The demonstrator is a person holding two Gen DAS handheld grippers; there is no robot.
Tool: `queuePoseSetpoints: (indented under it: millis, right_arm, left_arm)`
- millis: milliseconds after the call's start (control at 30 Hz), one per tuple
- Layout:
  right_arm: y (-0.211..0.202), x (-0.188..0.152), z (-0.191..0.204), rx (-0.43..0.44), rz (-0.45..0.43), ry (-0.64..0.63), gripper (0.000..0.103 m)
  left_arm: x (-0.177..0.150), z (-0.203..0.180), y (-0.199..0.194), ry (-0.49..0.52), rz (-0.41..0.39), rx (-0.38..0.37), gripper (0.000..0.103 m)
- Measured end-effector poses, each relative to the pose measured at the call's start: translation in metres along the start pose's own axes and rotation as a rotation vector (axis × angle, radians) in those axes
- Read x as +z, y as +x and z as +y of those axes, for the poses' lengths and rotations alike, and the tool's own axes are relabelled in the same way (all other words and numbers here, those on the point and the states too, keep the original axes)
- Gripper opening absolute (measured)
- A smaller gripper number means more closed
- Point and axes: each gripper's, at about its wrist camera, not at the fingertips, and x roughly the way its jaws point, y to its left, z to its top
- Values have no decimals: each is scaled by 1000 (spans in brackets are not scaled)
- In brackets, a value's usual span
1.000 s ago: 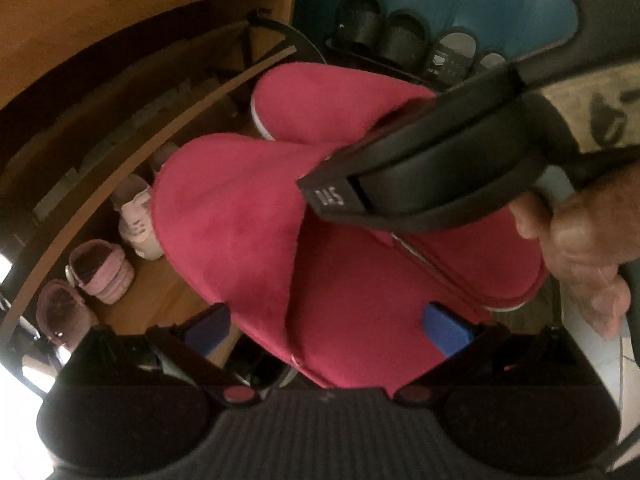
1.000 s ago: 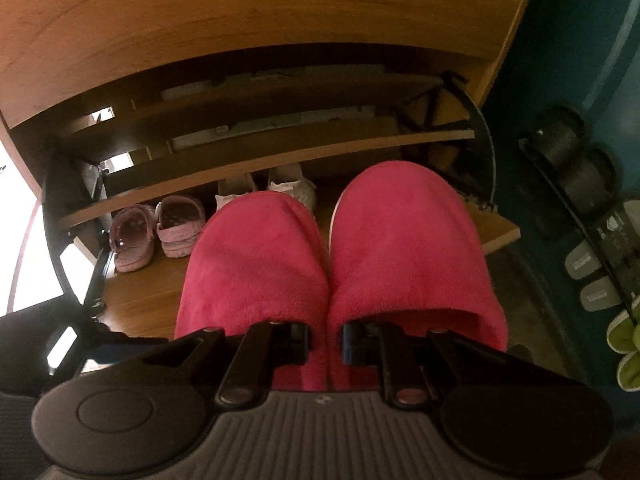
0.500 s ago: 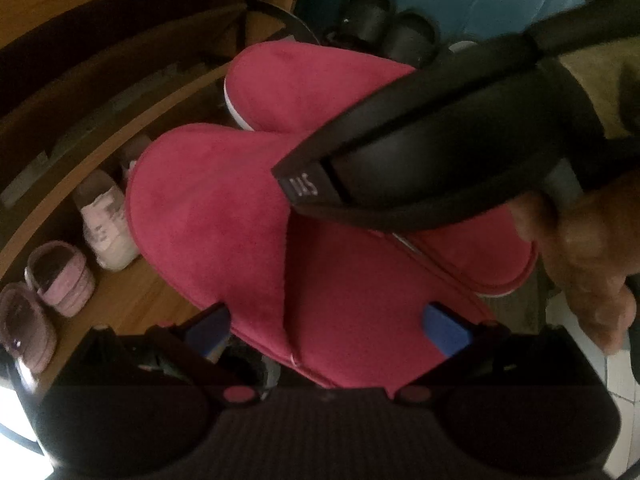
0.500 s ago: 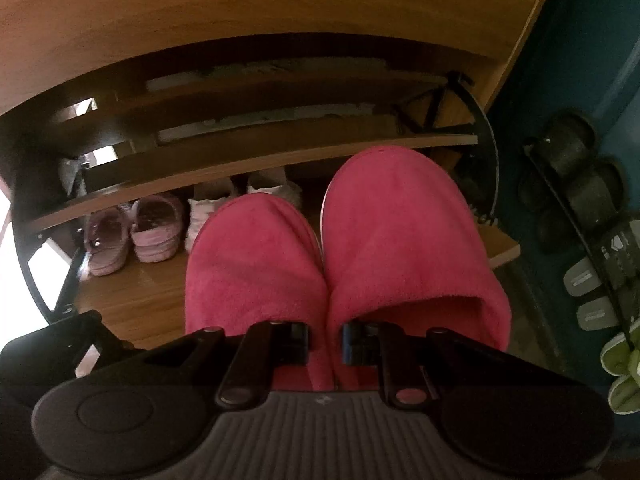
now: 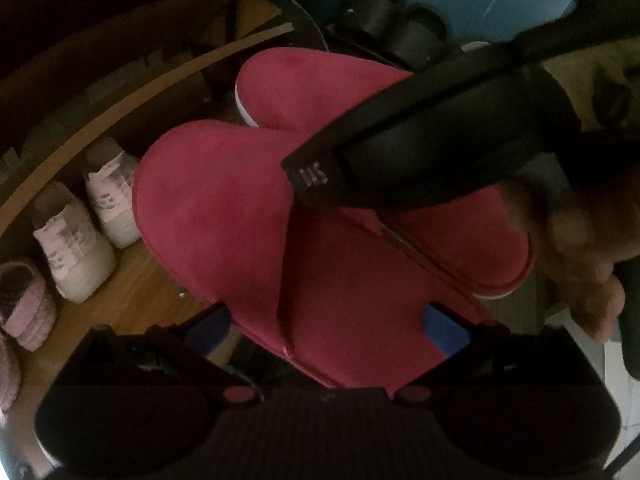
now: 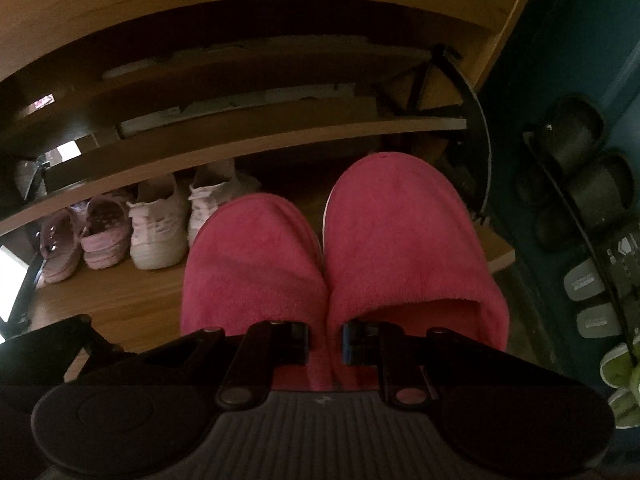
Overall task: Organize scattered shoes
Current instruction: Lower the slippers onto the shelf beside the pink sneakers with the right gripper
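Observation:
Two red plush slippers hang side by side, toes toward a wooden shoe rack. My right gripper point(image 6: 326, 338) is shut on their adjoining inner edges, pinching the left slipper point(image 6: 252, 264) and the right slipper point(image 6: 404, 240) together. In the left wrist view my left gripper point(image 5: 326, 326) stands wide around the heel of the nearer slipper point(image 5: 216, 208), with a blue pad against each side. The other slipper point(image 5: 312, 88) lies beyond it. The right tool's black body point(image 5: 400, 160) and a hand point(image 5: 580, 248) cross the upper right. The slippers hover over the bottom shelf board point(image 6: 120, 304).
White sneakers point(image 6: 156, 232) and pink clogs point(image 6: 100, 236) stand on the left of the bottom shelf. A black metal side frame point(image 6: 476, 140) ends the rack on the right. Beyond it a wall rack holds dark slides point(image 6: 580, 168), grey slides point(image 6: 588, 280) and green ones point(image 6: 620, 368).
Both grippers have carried the slippers forward and down toward the bottom shelf. The sneakers and clogs now look nearer. Neither grip has changed.

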Motion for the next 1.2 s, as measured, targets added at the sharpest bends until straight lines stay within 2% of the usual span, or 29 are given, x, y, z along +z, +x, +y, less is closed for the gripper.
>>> queuePoseSetpoints:
  millis: [133,533,867,1200]
  right_arm:
    - [11,4,-8,1,4,-21,14]
    - [42,22,-26,22,25,-80,14]
    - [72,39,-26,28,33,-96,14]
    - [95,56,-23,22,50,-112,14]
  left_arm:
    - [2,5,17,-17,14,-6,103]
    - [8,10,29,-60,12,-11,103]
    - [26,23,45,-71,18,10,103]
    - [44,38,50,-114,16,-8,103]
